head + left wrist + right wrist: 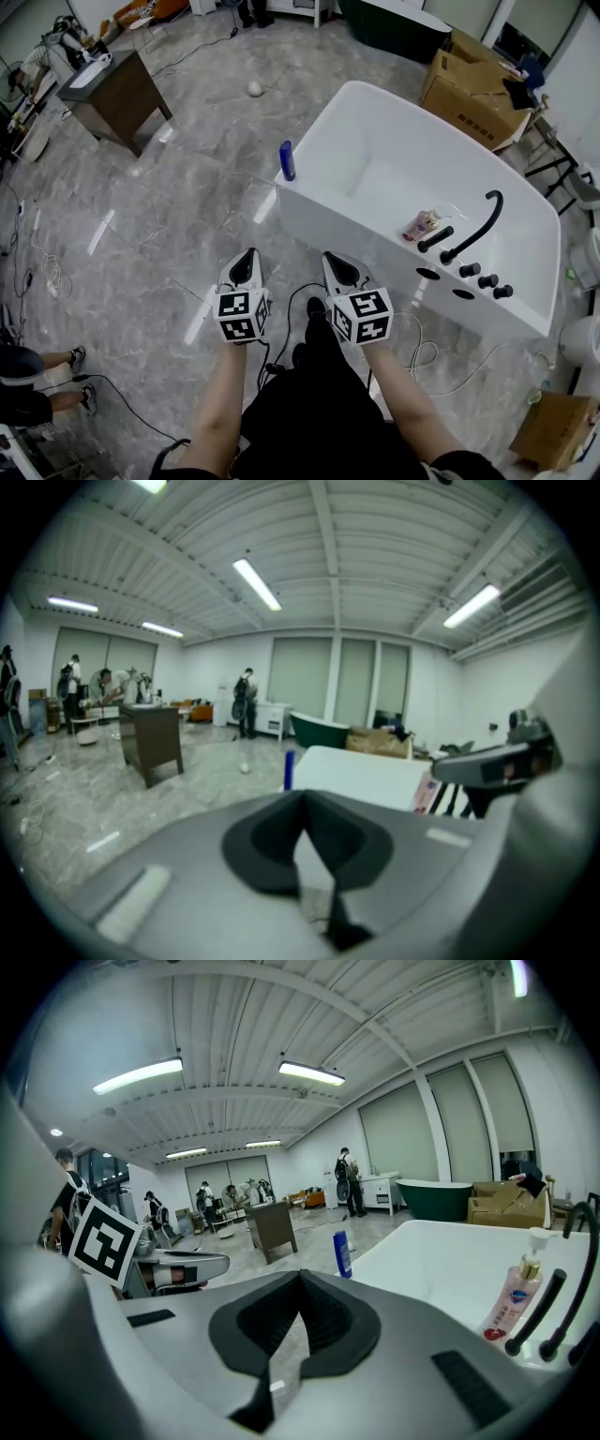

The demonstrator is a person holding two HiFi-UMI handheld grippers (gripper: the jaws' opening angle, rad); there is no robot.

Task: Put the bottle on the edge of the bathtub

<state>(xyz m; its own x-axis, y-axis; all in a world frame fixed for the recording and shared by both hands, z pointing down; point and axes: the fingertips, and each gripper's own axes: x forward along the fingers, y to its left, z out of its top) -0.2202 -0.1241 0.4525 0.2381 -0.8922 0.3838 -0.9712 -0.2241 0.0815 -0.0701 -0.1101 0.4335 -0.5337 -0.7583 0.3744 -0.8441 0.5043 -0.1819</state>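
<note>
A blue bottle (287,160) stands upright on the near-left corner of the white bathtub's rim (309,202). It also shows in the left gripper view as the blue bottle (290,770) and in the right gripper view as the blue bottle (343,1254). A pink pump bottle (422,225) stands on the rim beside the black faucet (473,225). My left gripper (246,267) and right gripper (339,269) hang side by side over the floor, short of the tub. Both are shut, with nothing between their jaws.
A dark wooden table (112,89) stands at the far left and cardboard boxes (473,89) sit behind the tub. Cables (427,352) trail over the marble floor near my feet. A small ball (254,88) lies on the floor, and a person's legs (37,375) show at the lower left.
</note>
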